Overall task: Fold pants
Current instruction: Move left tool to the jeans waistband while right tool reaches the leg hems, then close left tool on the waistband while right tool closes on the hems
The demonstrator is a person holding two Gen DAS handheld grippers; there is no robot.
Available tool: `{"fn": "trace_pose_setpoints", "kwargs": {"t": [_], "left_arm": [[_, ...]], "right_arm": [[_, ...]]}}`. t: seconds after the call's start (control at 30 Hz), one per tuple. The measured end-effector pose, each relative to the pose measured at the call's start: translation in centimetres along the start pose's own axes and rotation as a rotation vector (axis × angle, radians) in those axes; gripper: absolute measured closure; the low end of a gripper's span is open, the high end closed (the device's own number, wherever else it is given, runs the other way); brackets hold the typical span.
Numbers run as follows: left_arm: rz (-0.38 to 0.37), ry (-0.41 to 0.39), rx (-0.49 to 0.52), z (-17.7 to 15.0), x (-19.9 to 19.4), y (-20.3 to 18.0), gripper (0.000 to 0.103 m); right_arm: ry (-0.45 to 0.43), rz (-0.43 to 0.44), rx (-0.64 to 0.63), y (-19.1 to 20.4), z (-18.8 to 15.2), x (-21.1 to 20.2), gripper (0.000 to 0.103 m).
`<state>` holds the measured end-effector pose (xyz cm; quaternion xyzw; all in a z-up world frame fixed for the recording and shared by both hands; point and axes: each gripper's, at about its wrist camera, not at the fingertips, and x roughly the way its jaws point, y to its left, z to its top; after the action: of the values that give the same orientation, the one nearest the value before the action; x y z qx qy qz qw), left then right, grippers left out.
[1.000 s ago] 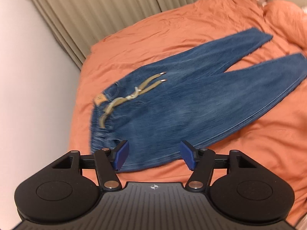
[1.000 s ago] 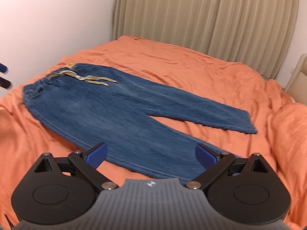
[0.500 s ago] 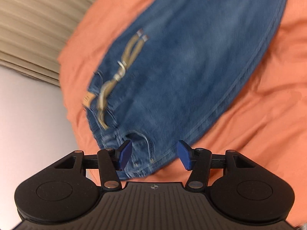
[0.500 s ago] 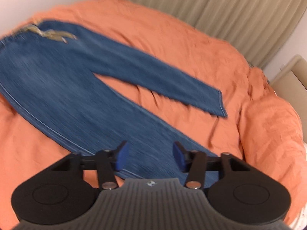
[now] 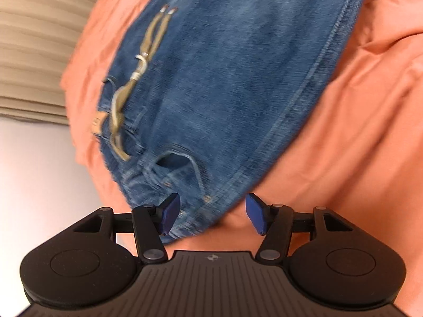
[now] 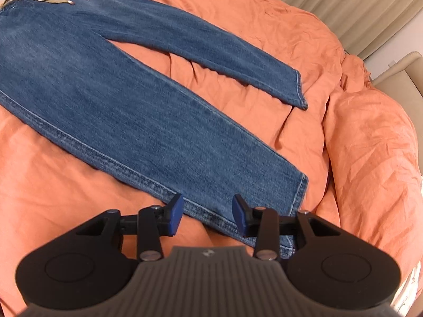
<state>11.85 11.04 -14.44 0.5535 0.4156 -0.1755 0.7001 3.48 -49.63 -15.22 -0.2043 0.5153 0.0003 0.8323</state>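
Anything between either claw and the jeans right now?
Nothing visible. The left claw, jaws opening, hangs over the waistband corner of the jeans; the right claw straddles the side seam by the near leg's hem. Only bare denim and the orange bedcover lie under them; neither grips cloth yet.

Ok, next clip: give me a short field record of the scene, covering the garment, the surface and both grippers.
garment: blue jeans, spread flat, legs apart, not yet folded
drawstring: tan drawstring lying on the waistband
surface: orange bedspread, wrinkled
left gripper: left gripper at the near waistband corner, jaws opening, not clamped on the denim
right gripper: right gripper over the near leg's side seam close to the hem, jaws apart, not gripping
background: beige curtain
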Motion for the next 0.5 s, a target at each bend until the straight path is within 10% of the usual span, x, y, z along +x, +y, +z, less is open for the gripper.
{"fn": "trace_pose_setpoints", "kwargs": {"t": [0.2,0.33,0.5], "left_arm": [[0.081,0.010,0.146,0.9,1.9,-2.9,0.041],[0.049,0.001,0.020,1.6,1.4,-1.5,0.084],[0.108,-0.078,-0.125,1.4,-0.6,0.4,0.091]], "right_arm": [[0.015,-0.005,-0.015,-0.1,-0.2,0.5,0.066],[0.010,-0.021,-0.057,0.1,-0.6,0.6,0.066],[-0.021,0.021,-0.008,-0.8,-1.1,0.2,0.080]]}}
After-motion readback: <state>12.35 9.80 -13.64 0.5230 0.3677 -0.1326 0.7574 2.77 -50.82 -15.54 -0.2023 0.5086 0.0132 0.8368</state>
